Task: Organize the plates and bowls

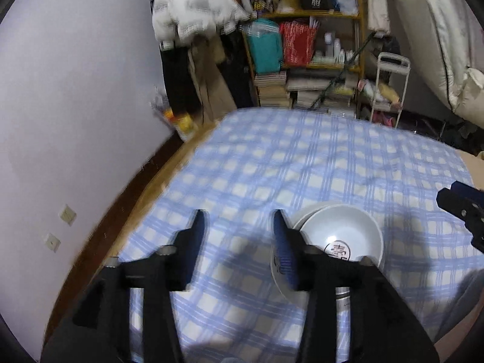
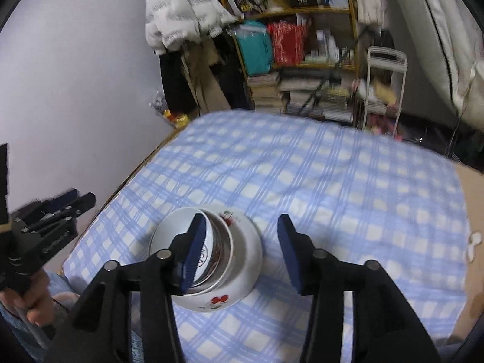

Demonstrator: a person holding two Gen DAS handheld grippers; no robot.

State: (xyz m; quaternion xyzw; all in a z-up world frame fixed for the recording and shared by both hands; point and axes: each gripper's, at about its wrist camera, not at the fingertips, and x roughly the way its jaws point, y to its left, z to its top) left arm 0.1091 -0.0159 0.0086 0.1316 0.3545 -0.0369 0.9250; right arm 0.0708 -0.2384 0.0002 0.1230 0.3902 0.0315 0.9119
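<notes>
A white bowl (image 1: 341,233) with a round dark mark inside sits nested in a stack of dishes on the blue checked cloth (image 1: 302,157). My left gripper (image 1: 239,230) hangs open above the cloth just left of the stack, with nothing between its fingers. In the right wrist view the same white bowl (image 2: 163,236) rests inside another bowl, on a cherry-patterned dish (image 2: 248,242). My right gripper (image 2: 241,227) is open above the stack's right side, its left finger (image 2: 193,242) over the bowls, holding nothing. The left gripper (image 2: 60,211) shows at the far left, held by a hand (image 2: 33,296).
The cloth (image 2: 302,166) covers a table whose wooden edge (image 1: 121,211) runs along a pale wall (image 1: 75,90). Behind the table stand a cluttered shelf (image 1: 302,45), hanging clothes (image 1: 187,9) and a white cart (image 1: 390,84). The right gripper (image 1: 462,211) shows at the frame's right edge.
</notes>
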